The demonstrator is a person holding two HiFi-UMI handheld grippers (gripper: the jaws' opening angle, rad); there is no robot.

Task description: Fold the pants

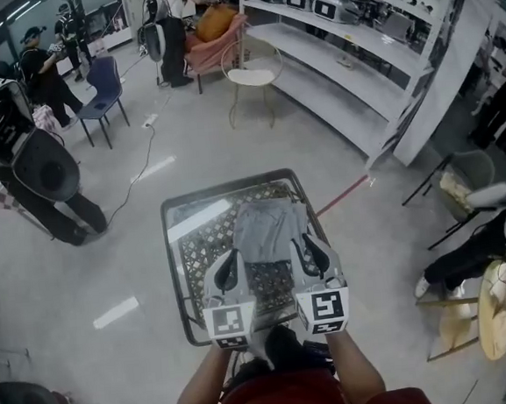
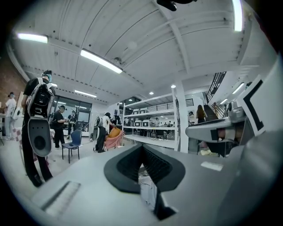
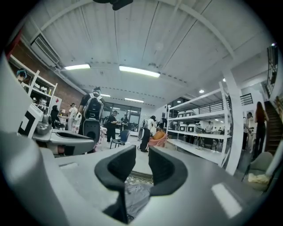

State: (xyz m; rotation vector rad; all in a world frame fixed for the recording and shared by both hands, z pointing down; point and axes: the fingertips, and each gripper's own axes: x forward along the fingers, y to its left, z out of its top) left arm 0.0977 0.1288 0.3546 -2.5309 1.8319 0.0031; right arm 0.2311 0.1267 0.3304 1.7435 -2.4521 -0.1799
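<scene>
Grey pants (image 1: 270, 230) lie spread over a small metal-framed table (image 1: 178, 274) with a patterned top. Their near edge is lifted between my two grippers. My left gripper (image 1: 230, 265) holds the near left corner. Its jaws are closed tip to tip in the left gripper view (image 2: 142, 148), and pale cloth (image 2: 147, 187) hangs between their lower parts. My right gripper (image 1: 313, 249) holds the near right corner. Its jaws (image 3: 142, 152) stand a little apart at the tips, with grey fabric (image 3: 135, 194) bunched between them lower down. Both grippers point level, away from me.
A person with a backpack (image 1: 28, 146) stands at the left near a blue chair (image 1: 102, 91). A round white chair (image 1: 252, 74) and long shelves (image 1: 338, 66) are beyond the table. A red-handled stick (image 1: 345, 193) lies right of it. A seated person (image 1: 478, 256) is at the far right.
</scene>
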